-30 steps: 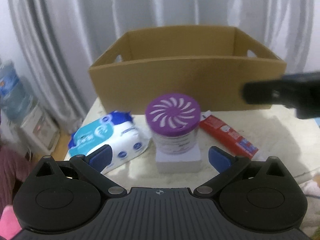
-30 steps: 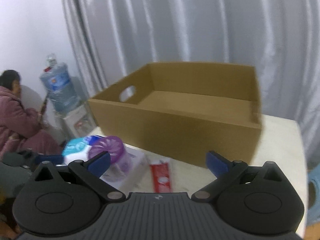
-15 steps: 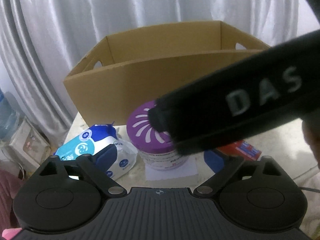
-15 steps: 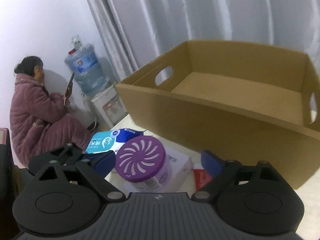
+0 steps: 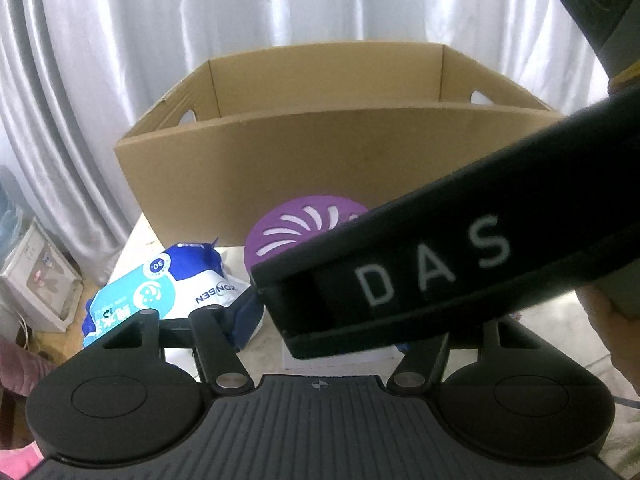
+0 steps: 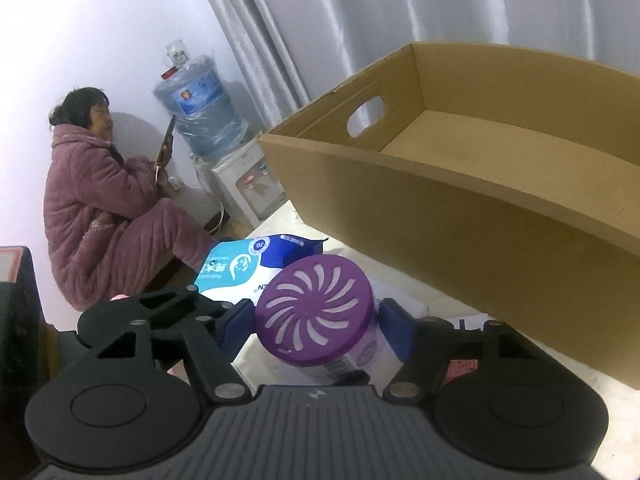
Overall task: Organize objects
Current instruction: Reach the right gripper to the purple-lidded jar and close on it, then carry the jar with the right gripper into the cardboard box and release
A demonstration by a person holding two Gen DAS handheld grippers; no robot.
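Note:
A jar with a purple swirl-vent lid (image 6: 316, 312) stands on a white box (image 5: 340, 358) on the table, in front of an open cardboard box (image 6: 480, 200). My right gripper (image 6: 316, 330) is around the jar, blue pads on both sides, close to or touching it. In the left wrist view the jar lid (image 5: 296, 228) is partly hidden by the right gripper's black body (image 5: 440, 264). My left gripper (image 5: 324, 332) is open behind the jar; its right finger is hidden. A blue and white wipes pack (image 5: 168, 284) lies left of the jar and also shows in the right wrist view (image 6: 248, 264).
The cardboard box (image 5: 320, 140) has hand holes in its sides. A red tube (image 6: 460, 364) peeks out under my right finger. A person in a pink robe (image 6: 112, 200) sits by a water dispenser (image 6: 224, 152) beyond the table's left edge. Curtains hang behind.
My right gripper swung left and down over the jar and its fingers have closed in around it. Its body now crosses the left wrist view. My left gripper narrowed a little.

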